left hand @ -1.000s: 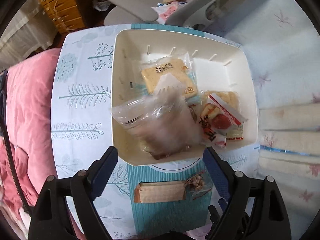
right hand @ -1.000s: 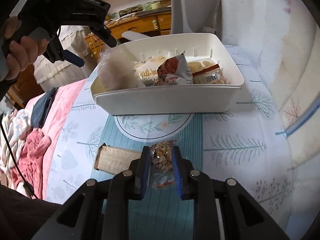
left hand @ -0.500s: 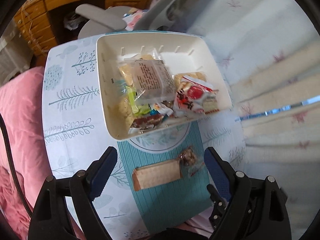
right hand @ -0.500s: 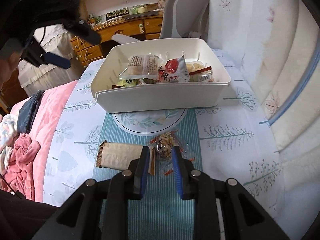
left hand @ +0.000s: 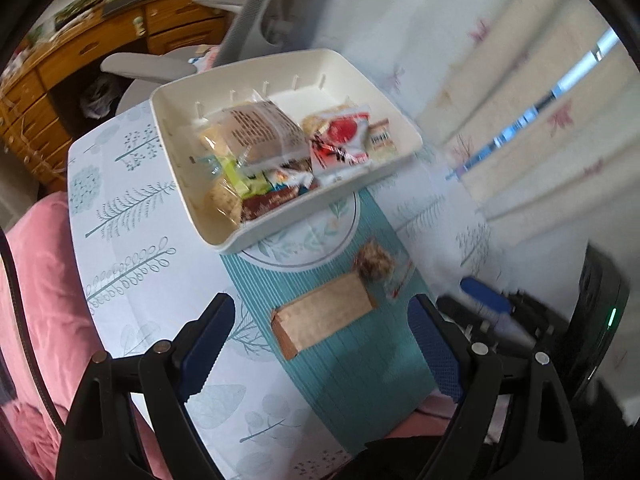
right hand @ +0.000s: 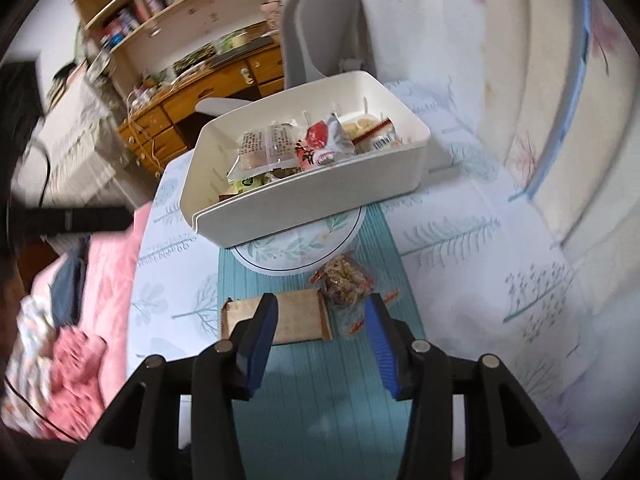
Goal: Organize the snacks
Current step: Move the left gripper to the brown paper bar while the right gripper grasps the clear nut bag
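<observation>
Crinkly clear nut packet (right hand: 345, 280) lies between the just-opening, empty right hand-held gripper (right hand: 322, 332).

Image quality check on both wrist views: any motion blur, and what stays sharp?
Left wrist view: the brown paper packet and the clear nut-snack wrapper are smeared, the curtain at right streaked; the black left gripper is crisp. Right wrist view: edges blurred, the white plastic bin fairly sharp; both views bend at the rim.

The right gripper (left hand: 486, 300) shows only as a dark blur at the left wrist view's right edge; the bin's (right hand: 312, 210) near wall hides its lower snacks.
</observation>
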The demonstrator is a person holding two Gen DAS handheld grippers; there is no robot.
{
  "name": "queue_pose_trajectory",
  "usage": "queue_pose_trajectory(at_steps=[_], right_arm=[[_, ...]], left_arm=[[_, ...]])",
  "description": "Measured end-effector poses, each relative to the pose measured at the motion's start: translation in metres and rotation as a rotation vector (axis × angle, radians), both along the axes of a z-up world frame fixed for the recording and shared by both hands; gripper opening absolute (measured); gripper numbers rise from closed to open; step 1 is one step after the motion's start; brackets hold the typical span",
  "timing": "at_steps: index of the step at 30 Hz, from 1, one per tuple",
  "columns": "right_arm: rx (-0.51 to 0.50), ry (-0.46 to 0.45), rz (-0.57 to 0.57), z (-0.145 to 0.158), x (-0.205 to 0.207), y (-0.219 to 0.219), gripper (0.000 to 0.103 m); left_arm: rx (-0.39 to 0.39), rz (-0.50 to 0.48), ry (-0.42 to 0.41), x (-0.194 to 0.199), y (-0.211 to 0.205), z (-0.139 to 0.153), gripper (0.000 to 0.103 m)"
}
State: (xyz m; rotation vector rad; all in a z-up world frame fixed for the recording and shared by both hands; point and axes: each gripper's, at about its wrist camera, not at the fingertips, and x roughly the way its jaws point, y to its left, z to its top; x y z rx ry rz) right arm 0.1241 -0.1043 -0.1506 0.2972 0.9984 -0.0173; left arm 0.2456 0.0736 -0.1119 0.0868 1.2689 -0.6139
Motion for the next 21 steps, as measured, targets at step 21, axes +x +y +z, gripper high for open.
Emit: queue_pose_trajectory(at_steps=[21], right_arm=[[0.555, 0.324, -0.475, -0.071, 0.042, -0.063, 0.058]], left_arm=[[0.191, -0.386, -0.1, -0.026, -0.039, -0.103, 0.087]])
